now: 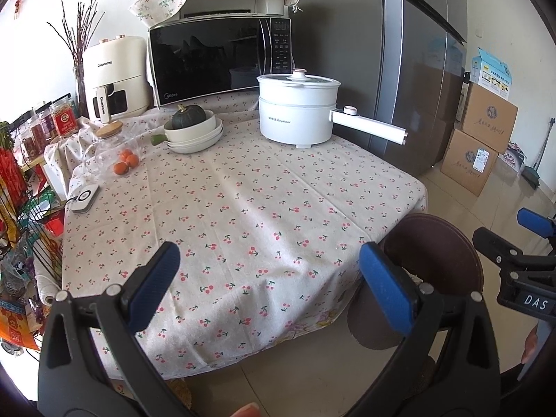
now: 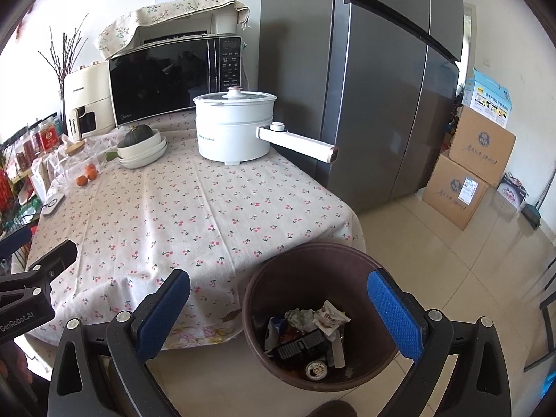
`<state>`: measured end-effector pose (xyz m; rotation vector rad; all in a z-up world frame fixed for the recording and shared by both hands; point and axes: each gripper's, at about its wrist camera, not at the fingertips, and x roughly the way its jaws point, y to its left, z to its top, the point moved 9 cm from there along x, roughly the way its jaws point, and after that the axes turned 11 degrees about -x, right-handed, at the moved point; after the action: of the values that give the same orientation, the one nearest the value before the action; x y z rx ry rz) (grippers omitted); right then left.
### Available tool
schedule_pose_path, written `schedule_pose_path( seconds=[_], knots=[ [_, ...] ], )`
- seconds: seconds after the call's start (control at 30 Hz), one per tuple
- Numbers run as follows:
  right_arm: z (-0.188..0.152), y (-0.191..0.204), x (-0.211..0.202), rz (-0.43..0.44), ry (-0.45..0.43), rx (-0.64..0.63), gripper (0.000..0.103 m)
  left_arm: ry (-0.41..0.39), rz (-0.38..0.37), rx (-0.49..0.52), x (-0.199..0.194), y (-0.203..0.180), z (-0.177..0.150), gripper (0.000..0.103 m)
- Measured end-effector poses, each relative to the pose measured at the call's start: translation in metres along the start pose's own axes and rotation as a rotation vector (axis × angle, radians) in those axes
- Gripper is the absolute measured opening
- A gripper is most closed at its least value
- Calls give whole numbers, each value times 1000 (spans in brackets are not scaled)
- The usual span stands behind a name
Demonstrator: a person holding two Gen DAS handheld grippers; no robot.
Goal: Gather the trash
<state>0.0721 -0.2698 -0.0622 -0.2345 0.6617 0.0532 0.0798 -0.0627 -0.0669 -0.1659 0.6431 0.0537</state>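
Nearest the lens, left gripper (image 1: pixel 269 274) spread wide over the near edge of the table, blue pads (image 1: pixel 158 279) apart and holding nothing; right gripper (image 2: pixel 278 307) likewise wide and empty, poised above the bin, seen again at the right margin of the left view. Beyond, a tall grey refrigerator (image 2: pixel 365 104) standing against the table's far right corner. A table under a cherry-print tablecloth (image 1: pixel 243 201), its middle bare. At the back, a black microwave (image 1: pixel 215 59) with a cloth-draped appliance on top, a cream air fryer (image 1: pixel 114 76) to its left. Stacked cardboard boxes (image 2: pixel 476 160) on the tiled floor by the fridge. Down on the floor just off the table's near right corner, a dark brown trash bin (image 2: pixel 278 278), rim partly under the tablecloth's hang, with crumpled wrappers (image 2: pixel 326 316), a black box and other trash inside. A white electric pot (image 1: pixel 299 107) with lid and long handle. Stacked white dishes (image 1: pixel 198 137) carrying a dark green squash (image 1: pixel 189 116). Small oranges (image 1: pixel 125 161) beside a glass jar.
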Motion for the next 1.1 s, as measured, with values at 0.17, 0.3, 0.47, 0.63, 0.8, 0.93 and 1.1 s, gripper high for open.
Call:
schedule_pose_path(
  seconds=[0.17, 0.3, 0.47, 0.63, 0.8, 0.93, 1.1],
  knots=[
    [0, 0, 0, -1, 2, -1, 103, 4, -4, 0, 0, -2, -1, 102],
    [0, -1, 0, -2, 4, 1, 103, 7, -7, 3, 0, -3, -1, 102],
    [-1, -1, 0, -3, 5, 1, 103, 8, -7, 3, 0, -3, -2, 102],
    [-1, -2, 0, -2, 7, 2, 103, 9, -10, 3, 0, -4, -2, 102],
    [-3, -3, 0, -4, 9, 6, 103, 12, -10, 3, 0, -5, -3, 102],
    [-2, -3, 1, -3, 9, 5, 103, 11, -12, 4, -1, -5, -4, 102],
    [-2, -3, 1, -3, 9, 4, 103, 12, -13, 3, 0, -6, -4, 102]
  ],
)
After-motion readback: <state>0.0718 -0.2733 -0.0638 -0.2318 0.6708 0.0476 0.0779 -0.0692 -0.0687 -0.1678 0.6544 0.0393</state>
